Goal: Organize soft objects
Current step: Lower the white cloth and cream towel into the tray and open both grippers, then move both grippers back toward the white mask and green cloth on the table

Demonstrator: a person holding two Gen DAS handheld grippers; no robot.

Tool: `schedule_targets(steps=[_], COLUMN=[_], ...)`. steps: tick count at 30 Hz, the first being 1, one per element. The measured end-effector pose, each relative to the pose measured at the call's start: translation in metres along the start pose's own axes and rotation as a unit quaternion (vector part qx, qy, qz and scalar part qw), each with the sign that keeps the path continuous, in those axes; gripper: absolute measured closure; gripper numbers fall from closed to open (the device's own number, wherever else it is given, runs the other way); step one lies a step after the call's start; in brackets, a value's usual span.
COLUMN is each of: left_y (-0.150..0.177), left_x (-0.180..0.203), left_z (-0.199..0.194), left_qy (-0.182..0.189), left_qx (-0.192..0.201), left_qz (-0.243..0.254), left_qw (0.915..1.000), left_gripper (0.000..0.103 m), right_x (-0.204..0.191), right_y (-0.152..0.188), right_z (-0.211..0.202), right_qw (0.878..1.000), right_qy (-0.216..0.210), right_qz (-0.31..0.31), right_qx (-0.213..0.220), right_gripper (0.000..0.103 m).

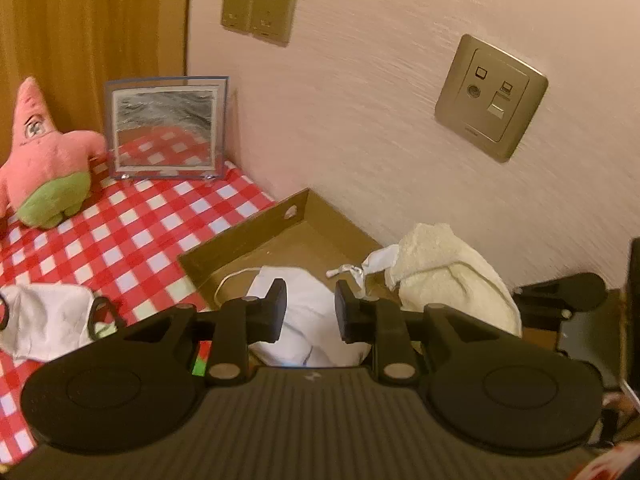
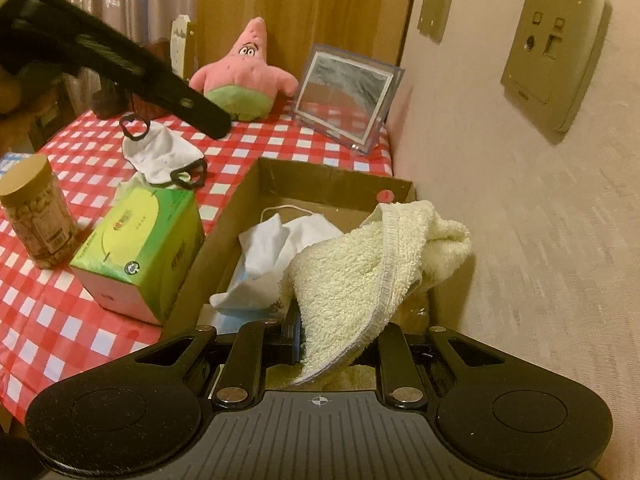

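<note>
jar (image 2: pixel 38 216) and tissue box (image 2: pixel 148 256) on bench (image 2: pixel 48 320) | mask (image 2: pixel 160 156) on bench left of box (image 2: pixel 224 240) | left gripper (image 1: pixel 311 312) fingers apart, empty, over white cloth (image 1: pixel 308 320) in box | right gripper (image 2: pixel 332 344) fingers clamped on towel (image 2: pixel 360 264), held over box by wall (image 2: pixel 540 240)

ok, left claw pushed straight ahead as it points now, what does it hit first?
Probably the crumpled white cloth lying in the brown cardboard box, right beyond the open left claw. Depth is unclear; the pink wall lies further on.
</note>
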State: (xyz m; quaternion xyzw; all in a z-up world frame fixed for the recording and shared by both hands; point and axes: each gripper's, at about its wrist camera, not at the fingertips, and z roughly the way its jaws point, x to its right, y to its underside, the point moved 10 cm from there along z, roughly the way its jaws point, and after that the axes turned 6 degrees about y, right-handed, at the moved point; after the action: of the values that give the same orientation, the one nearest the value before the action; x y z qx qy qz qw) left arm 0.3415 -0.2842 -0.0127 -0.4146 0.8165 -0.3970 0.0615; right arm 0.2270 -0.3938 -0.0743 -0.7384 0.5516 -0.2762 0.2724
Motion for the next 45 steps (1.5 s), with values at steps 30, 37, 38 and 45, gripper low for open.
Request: schedule_targets(steps=[30,37,38,45], left_y=[0.104,0.133,0.137,0.159], left_x=[-0.006,-0.001,-0.001,-0.005], left_z=[-0.14,-0.177,-0.183,-0.215], left_qy=[-0.07,-0.102,-0.106,-0.135], left_qx=[0.05,0.061,0.063,0.077], left_qz=[-0.107,-0.122,-0.123,-0.132], left_qw=[0.9905,0.9855,0.9846,0.9792], left_gripper=[0.043,0.021,0.017,0.012], right_x=[-0.045,-0.079,-0.083,-0.111], right_y=[0.016,0.009,0.008,0.001], right_z=[-0.083,-0.12,-0.123,-0.141], right_qw=[0.995,0.992,0.992,0.991], right_qy=[0.0,-0.022,-0.023,-0.031], right_qz=[0.099,0.118,0.118,0.121], right_qx=[0.016,0.036,0.037,0.047], right_gripper=[0.027,0.027,0.027,0.027])
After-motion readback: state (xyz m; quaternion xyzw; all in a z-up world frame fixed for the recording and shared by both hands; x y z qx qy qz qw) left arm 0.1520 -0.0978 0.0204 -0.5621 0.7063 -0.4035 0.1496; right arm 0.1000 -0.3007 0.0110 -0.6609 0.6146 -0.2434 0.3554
